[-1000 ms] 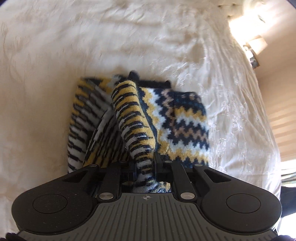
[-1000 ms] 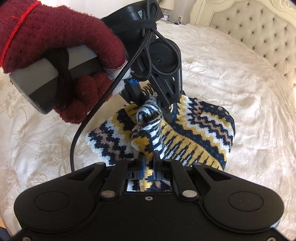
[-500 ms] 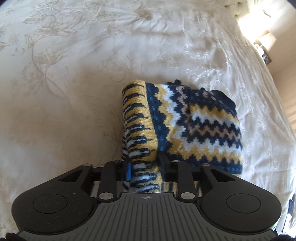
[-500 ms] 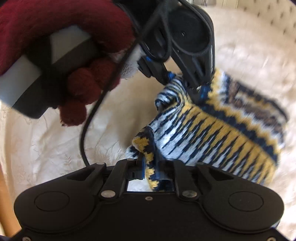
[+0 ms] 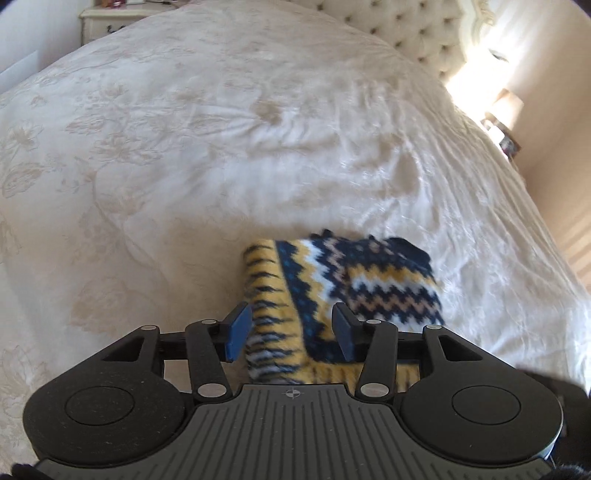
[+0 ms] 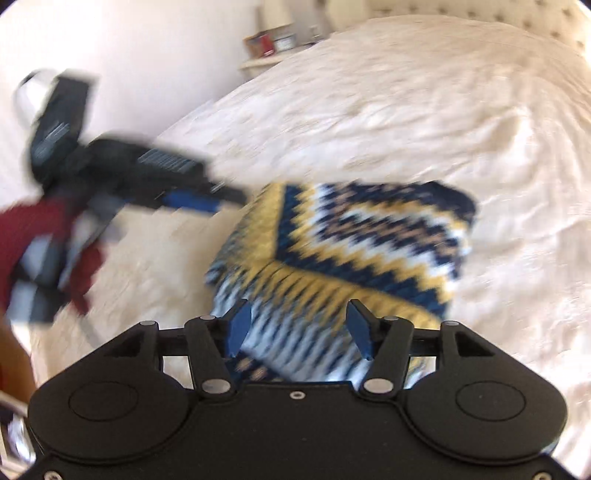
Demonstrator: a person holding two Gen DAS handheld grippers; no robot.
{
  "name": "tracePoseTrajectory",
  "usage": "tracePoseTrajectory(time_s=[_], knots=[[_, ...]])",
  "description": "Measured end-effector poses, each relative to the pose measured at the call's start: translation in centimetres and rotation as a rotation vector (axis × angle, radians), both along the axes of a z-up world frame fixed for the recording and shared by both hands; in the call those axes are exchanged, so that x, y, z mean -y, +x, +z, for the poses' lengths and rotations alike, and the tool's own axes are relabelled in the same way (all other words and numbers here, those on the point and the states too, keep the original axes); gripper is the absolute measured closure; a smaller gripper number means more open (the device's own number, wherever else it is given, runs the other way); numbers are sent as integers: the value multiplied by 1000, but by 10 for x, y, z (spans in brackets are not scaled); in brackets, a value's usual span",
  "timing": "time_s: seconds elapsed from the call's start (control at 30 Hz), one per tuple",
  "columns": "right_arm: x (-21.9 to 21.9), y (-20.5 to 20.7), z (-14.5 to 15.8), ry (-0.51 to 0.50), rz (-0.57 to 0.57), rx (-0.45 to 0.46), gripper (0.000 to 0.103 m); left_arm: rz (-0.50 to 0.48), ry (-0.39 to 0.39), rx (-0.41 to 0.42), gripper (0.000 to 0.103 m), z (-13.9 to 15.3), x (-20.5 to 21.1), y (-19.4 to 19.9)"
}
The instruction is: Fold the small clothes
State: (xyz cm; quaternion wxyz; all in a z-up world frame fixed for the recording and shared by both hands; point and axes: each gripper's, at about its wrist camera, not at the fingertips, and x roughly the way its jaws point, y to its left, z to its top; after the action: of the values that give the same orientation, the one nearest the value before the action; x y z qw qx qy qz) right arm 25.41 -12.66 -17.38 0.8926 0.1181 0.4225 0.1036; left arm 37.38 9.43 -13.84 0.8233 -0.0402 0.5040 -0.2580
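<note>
A small knitted garment (image 5: 354, 291) with navy, yellow and white zigzags lies folded on the cream bedspread (image 5: 229, 140). My left gripper (image 5: 291, 332) is open, its blue pads either side of the garment's near edge, holding nothing. In the right wrist view the same garment (image 6: 354, 251) lies folded. My right gripper (image 6: 299, 328) is open above its striped near edge. The left gripper, held by a red-gloved hand, shows blurred at the left of the right wrist view (image 6: 122, 177), beside the garment.
A tufted cream headboard (image 5: 413, 33) stands at the far end of the bed. A nightstand (image 5: 110, 18) is at the far left and a lamp (image 5: 506, 110) at the right. The bedspread (image 6: 424, 96) spreads wide around the garment.
Both grippers were shut on the garment's striped edge and have now opened and let it go. The fold has been laid over and the garment lies flatter. The left gripper has pulled away leftward.
</note>
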Motion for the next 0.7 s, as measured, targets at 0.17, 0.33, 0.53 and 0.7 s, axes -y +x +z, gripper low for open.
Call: tracePoseTrajectory(time_s=[0.17, 0.33, 0.53, 0.7], knots=[[18, 27, -5, 9, -38, 1, 40, -93, 35, -30, 54, -23, 25, -22], [31, 54, -27, 19, -67, -62, 38, -105, 101, -54, 54, -52, 29, -29], [40, 85, -62, -51, -45, -171, 41, -126, 122, -54, 53, -56, 34, -24], [44, 84, -47, -29, -77, -141, 38, -79, 63, -45, 52, -40, 20, -29]])
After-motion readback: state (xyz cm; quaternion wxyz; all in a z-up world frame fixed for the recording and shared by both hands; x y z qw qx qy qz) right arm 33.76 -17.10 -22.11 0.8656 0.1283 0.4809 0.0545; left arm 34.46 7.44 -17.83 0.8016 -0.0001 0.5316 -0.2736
